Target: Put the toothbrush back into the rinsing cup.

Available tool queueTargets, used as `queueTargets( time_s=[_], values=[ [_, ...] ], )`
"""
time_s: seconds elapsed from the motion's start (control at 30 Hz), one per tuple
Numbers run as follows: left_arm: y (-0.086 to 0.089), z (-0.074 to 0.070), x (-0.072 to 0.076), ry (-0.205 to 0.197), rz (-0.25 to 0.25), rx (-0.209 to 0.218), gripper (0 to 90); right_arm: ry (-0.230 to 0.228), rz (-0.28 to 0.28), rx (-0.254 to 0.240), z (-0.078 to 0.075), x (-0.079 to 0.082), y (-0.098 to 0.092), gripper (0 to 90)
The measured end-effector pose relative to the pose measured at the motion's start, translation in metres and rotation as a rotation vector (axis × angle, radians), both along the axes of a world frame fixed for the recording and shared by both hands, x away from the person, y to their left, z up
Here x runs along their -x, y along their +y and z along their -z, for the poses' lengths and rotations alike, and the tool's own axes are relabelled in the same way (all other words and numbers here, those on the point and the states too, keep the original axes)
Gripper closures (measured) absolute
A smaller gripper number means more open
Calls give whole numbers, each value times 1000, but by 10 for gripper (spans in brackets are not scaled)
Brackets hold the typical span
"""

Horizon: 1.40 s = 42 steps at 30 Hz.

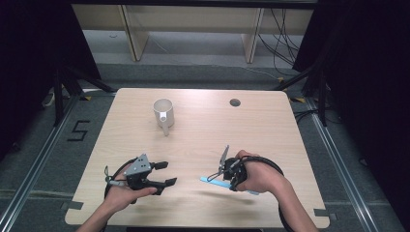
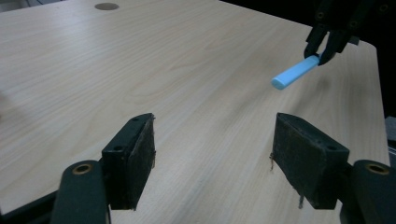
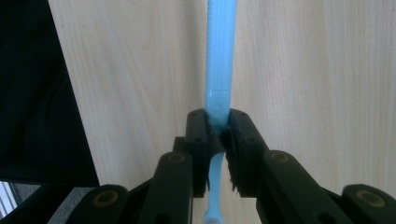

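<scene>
A light blue toothbrush [image 1: 212,181] hangs just above the wooden table [image 1: 203,140] at the front right. My right gripper [image 1: 231,182] is shut on it. In the right gripper view the jaws [image 3: 218,126] pinch the toothbrush [image 3: 219,56] near its neck; the handle runs ahead and the bristle end points back toward the camera. My left gripper [image 1: 169,173] is at the front left, open and with nothing in it. Its view looks between the spread jaws [image 2: 212,144] across the table to the toothbrush [image 2: 294,73] and the right gripper [image 2: 322,53] holding it.
A white mug [image 1: 163,113] stands upright at the back left of the table, its handle toward the front. A round cable hole [image 1: 235,102] sits near the far edge. Dark curtains hang at both sides.
</scene>
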<state>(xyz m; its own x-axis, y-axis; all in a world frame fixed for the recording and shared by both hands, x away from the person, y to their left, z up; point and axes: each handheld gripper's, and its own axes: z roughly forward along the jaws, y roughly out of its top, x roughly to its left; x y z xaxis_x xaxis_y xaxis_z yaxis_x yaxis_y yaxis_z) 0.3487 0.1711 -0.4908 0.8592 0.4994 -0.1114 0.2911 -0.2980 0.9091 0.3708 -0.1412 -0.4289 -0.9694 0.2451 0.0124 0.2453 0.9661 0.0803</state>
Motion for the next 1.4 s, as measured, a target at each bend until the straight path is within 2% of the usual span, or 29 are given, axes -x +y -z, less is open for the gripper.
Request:
queueTargets(
  time_s=[0.03,0.07,0.17,0.27,0.33,0.37,0.57,0.67,0.7,0.73,0.8,0.83,0.9,0.97,1.0,1.07,1.1,1.2,1.27,1.3,1.37,1.4],
  values=[
    [-2,0,1,-8,4,-5,295,-3,-18,0,0,-1,1,798],
    [-3,-1,1,-14,14,-15,295,-2,-3,2,0,0,2,798],
    [-9,-1,1,-29,46,-6,299,-5,-13,5,0,0,5,798],
    [-14,-1,0,-39,72,-18,310,-3,-38,5,-3,-2,8,798],
    [-18,-1,0,-44,83,-31,317,-9,-22,4,-4,-1,11,798],
    [-21,0,0,-46,93,-28,318,-14,-42,-3,-5,-2,12,798],
    [-32,3,-1,-45,143,-33,323,-19,-54,1,-7,-1,21,798],
    [-37,4,-1,-47,164,-52,325,-17,-63,-11,-7,-2,23,798],
    [-39,4,-1,-50,175,-47,324,-27,-93,-4,-8,-3,25,798],
    [-41,5,-1,-47,180,-37,324,-27,-93,-4,-8,-3,25,798],
    [-43,4,-1,-54,186,-53,325,-27,-84,0,-9,-3,27,798],
    [-46,4,-2,-59,204,-39,332,-29,-92,-8,-8,-3,30,798],
    [-48,4,-1,-63,203,-53,341,-40,-111,-16,-8,-4,32,797],
    [-50,5,-1,-65,213,-53,349,-27,-95,-8,-9,-3,33,798],
    [-51,5,0,-70,214,-43,371,-39,-120,-16,-8,-4,34,798],
    [-53,5,0,-73,226,-36,380,-43,-123,-16,-8,-4,35,798],
    [-54,6,1,-78,223,-31,389,-35,-103,-10,-8,-3,35,798],
    [-55,7,1,-81,231,-41,418,-49,-155,-25,-6,-5,36,798],
    [-56,8,0,-77,236,-35,441,-46,-136,-26,-6,-4,36,797],
    [-56,8,0,-78,238,-30,451,-33,-110,-9,-8,-2,37,797],
    [-57,9,0,-78,239,-19,470,-55,-181,-27,-7,-5,37,797],
    [-57,10,-1,-73,240,-8,479,-49,-147,-28,-7,-2,37,798]
  ],
)
